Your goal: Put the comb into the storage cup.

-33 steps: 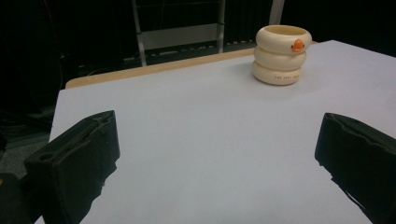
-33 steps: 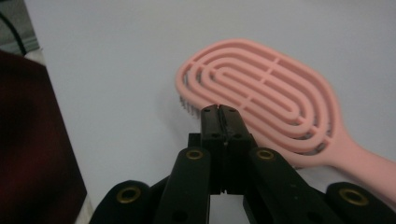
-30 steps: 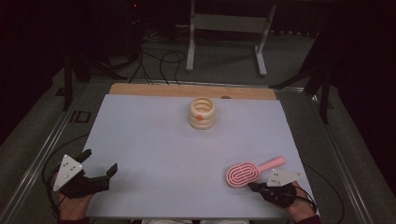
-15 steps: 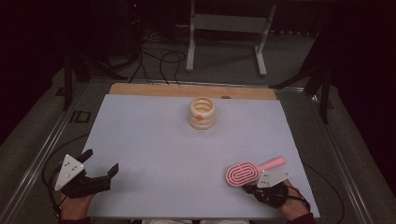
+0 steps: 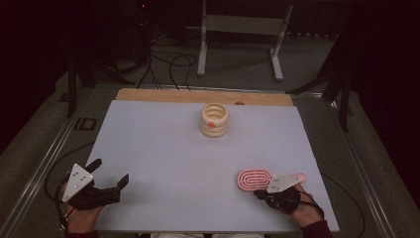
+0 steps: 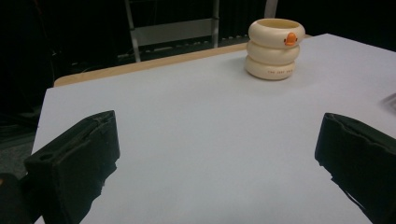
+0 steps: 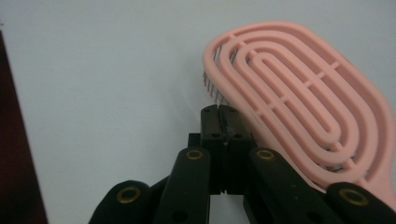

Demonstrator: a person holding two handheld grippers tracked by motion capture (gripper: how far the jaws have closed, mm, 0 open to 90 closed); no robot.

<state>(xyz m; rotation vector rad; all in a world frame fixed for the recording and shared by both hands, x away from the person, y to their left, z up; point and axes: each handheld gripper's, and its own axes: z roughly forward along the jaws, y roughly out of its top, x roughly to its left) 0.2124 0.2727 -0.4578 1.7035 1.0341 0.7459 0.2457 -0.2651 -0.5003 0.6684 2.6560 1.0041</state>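
Pink hairbrush [image 7: 299, 98]: smooth moulded plastic with a slight sheen, its head built of concentric oval ribs; fine bristles, seemingly metal, show beneath the edge nearest the right claw [image 7: 219, 112]. Right claw: matt black plastic links, closed pads with a rough moulded face, and brass-coloured rivets of dull shine at the pivots. Left claw [image 6: 219, 154]: matt black pads, coarse and slightly chipped along their edges; in the high view a matt grey plate sits on its body. Ringed cream cup [image 6: 274, 48] beyond the left claw: smooth, softly glossy, like plastic or glazed ceramic. Counter [image 5: 163, 148]: matt pale sheet, paper-like, over a wooden board whose bare strip lies behind the cup.
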